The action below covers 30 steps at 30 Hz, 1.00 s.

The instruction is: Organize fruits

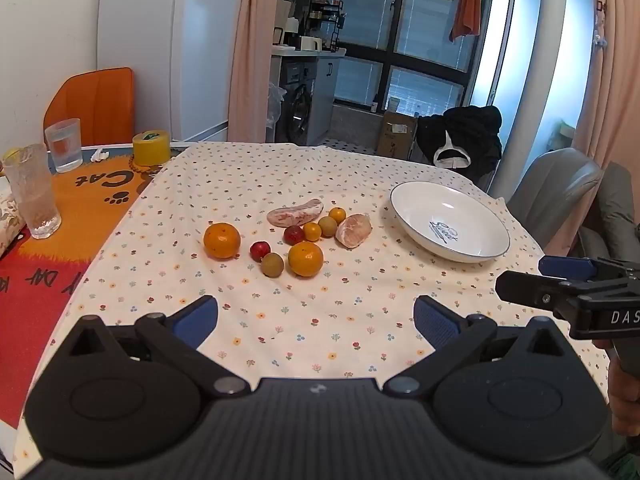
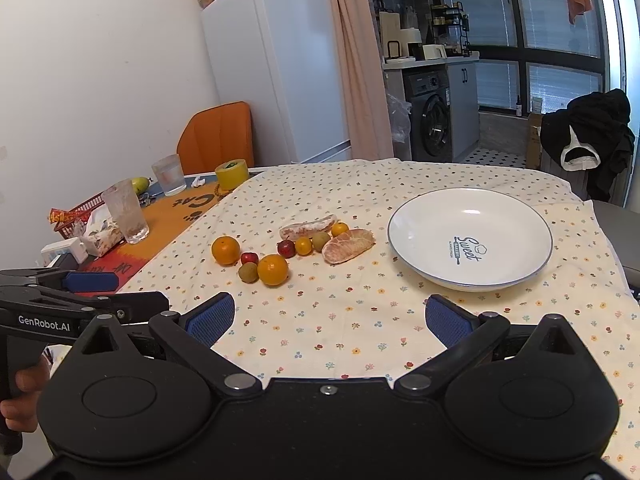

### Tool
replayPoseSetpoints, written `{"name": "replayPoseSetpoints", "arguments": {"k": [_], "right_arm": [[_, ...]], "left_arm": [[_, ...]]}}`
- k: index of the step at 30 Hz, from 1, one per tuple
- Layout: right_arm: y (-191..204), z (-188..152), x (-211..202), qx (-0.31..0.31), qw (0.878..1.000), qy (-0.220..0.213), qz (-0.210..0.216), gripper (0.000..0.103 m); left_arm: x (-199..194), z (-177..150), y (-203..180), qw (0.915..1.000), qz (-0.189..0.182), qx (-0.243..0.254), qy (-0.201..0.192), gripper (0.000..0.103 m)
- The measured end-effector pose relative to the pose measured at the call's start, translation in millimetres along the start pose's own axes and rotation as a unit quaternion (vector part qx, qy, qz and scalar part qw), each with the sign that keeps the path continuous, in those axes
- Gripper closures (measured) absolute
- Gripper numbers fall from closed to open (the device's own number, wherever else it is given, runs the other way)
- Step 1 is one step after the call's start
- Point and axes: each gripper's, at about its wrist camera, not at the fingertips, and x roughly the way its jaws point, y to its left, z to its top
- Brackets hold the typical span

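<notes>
Floral-print cloth (image 2: 360,332) covers most of the table (image 1: 36,280), with an orange cat-themed mat showing at its left edge, and a washing machine (image 2: 430,120) and white fridge (image 2: 280,64) stand in the room behind. Near the cloth's middle lies a loose cluster of fruit: two mandarins (image 1: 222,241) (image 1: 305,259), two small red fruits (image 1: 260,251), two greenish-brown round fruits (image 1: 273,265), two small kumquats (image 1: 312,231), and two peeled pomelo segments (image 1: 353,230) (image 1: 295,212). To the right of the cluster, apart from it, sits a white plate (image 2: 424,216) with a blue rim and "Sweet" printed inside; no fruit lies in it. Both tools hover above the near part of the cloth, short of the fruit. The left tool (image 1: 316,316) has its blue-padded fingers spread wide and holds nothing; the right tool (image 2: 330,316) is likewise wide apart and empty. Two glasses (image 1: 64,145) and a yellow tape roll (image 1: 151,147) stand on the mat.
</notes>
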Motion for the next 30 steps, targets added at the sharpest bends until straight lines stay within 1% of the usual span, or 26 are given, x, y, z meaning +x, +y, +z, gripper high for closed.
{"name": "replayPoseSetpoints", "arguments": {"k": [30], "right_arm": [[2.3,0.6,0.2,-0.006,1.000,0.000,-0.001,0.000]], "left_arm": [[-2.6,4.2,4.2,1.0000,0.001,-0.002,-0.002,0.000]]}}
